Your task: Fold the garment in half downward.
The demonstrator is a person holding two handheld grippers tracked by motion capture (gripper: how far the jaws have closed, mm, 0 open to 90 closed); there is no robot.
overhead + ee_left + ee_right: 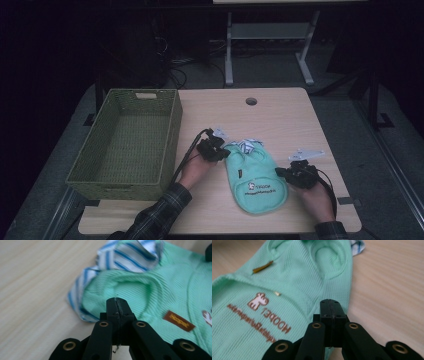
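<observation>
High view, left to right: a green wicker basket (125, 140) sits at the table's (280, 115) left edge, then the left gripper (218, 150), jaws pressed together, at the far-left corner of the mint green garment (255, 177). That garment lies flat near the table's middle, long axis running near to far, striped collar (248, 145) at the far end. Its right edge meets the right gripper (292, 175), jaws also pressed together, whether on cloth I cannot tell. Both grippers flank it about equally closely.

The small mint-green ribbed garment (256, 180) lies flat on the light wooden table (280, 115), towards its near edge; the green woven basket (172, 130) stands at the table's left side; the left gripper (216, 150) sits between basket and garment; the right gripper (295, 175) sits just right of the garment
</observation>
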